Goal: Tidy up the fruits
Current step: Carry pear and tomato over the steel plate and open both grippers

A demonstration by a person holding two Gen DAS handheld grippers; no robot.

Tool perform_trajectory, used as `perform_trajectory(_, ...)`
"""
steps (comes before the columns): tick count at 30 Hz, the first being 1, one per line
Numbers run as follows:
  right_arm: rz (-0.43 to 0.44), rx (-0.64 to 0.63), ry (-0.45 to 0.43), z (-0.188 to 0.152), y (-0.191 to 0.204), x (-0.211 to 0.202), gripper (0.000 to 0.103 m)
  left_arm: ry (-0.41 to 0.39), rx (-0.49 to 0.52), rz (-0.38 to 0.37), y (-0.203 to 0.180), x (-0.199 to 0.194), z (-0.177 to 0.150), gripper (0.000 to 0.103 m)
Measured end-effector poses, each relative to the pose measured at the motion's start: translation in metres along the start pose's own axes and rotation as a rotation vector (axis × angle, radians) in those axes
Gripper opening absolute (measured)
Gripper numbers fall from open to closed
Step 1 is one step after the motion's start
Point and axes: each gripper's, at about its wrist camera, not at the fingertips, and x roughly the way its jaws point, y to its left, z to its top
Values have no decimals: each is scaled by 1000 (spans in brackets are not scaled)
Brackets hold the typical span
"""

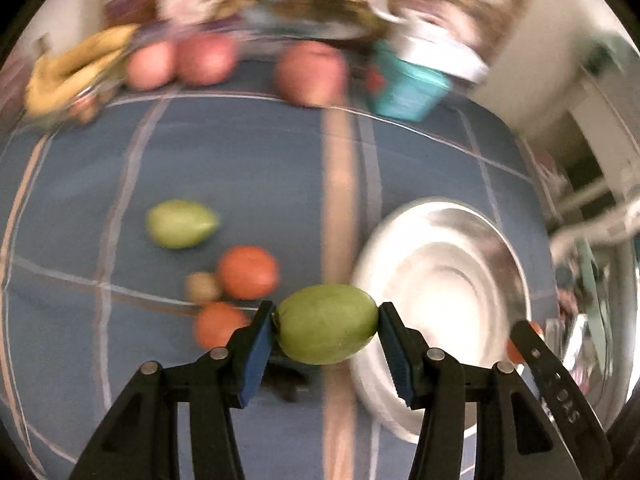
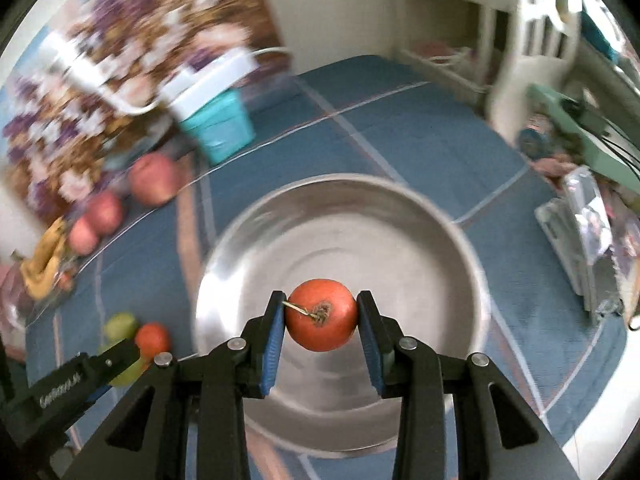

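My left gripper [image 1: 326,316] is shut on a green oval fruit [image 1: 326,328], held above the blue cloth just left of a steel plate [image 1: 448,280]. In the right wrist view, my right gripper [image 2: 321,304] is shut on an orange-red fruit [image 2: 321,320] with a dry stem, held over the steel plate [image 2: 360,232]. Loose on the cloth lie a second green fruit [image 1: 182,223], two orange fruits [image 1: 248,272] [image 1: 218,324] and a small brown fruit [image 1: 202,288]. One black finger [image 2: 116,356] of the left gripper shows at the lower left of the right wrist view.
Bananas [image 1: 76,68] and three reddish apples [image 1: 152,65] [image 1: 206,60] [image 1: 310,72] lie along the far edge of the cloth. A teal box [image 1: 408,88] with a white lid stands beside them. A patterned fabric [image 2: 120,60] rises behind. Packets [image 2: 580,232] lie at the right edge.
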Motion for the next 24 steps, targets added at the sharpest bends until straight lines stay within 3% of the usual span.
perform_trajectory(5, -35, 37, -2, 2, -20, 0, 37, -5, 123, -31, -46, 6, -5, 55)
perform_trajectory(9, -50, 52, 5, -1, -29, 0, 37, -4, 152, -30, -63, 13, -8, 55)
perform_trajectory(14, -70, 78, 15, -2, -40, 2, 38, 27, 163, -50, -68, 22, -12, 56)
perform_trajectory(24, -71, 88, 6, -2, -44, -3, 38, 8, 154, -80, -63, 9, -15, 64)
